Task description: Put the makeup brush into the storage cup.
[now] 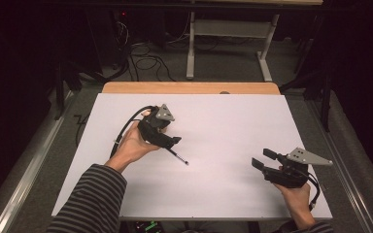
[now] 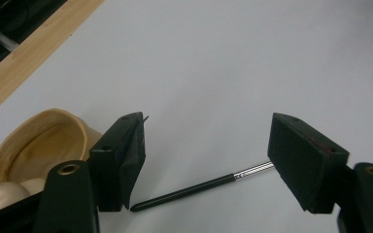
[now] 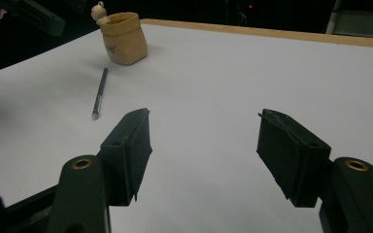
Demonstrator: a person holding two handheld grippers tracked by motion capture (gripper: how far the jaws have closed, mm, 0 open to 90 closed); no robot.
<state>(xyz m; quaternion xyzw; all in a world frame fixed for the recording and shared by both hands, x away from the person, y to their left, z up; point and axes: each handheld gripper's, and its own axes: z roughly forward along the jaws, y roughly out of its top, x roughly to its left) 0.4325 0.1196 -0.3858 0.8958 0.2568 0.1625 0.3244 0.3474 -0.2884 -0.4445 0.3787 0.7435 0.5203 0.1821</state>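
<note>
A person's striped sleeve (image 1: 90, 201) reaches in at the near edge of the white table (image 1: 223, 194), the left hand steering the left gripper (image 2: 206, 162) low over a slim black pen with a silver tip (image 2: 199, 188). The gripper's jaws stand wide apart and clamp on nothing; the pen lies flat on the table between and just below them, its dark end near the left jaw, its silver end passing behind the right jaw, apparently lined up to be picked up. Off to the right, well apart, the right gripper (image 1: 263, 158) hangs just above the table, jaws likewise spread and empty, seemingly waiting its turn. Beyond the left gripper, just beside its left jaw, stands a tan sack-shaped ceramic pen holder with a small figure on its rim (image 3: 124, 36), the likely home for the pen.
</note>
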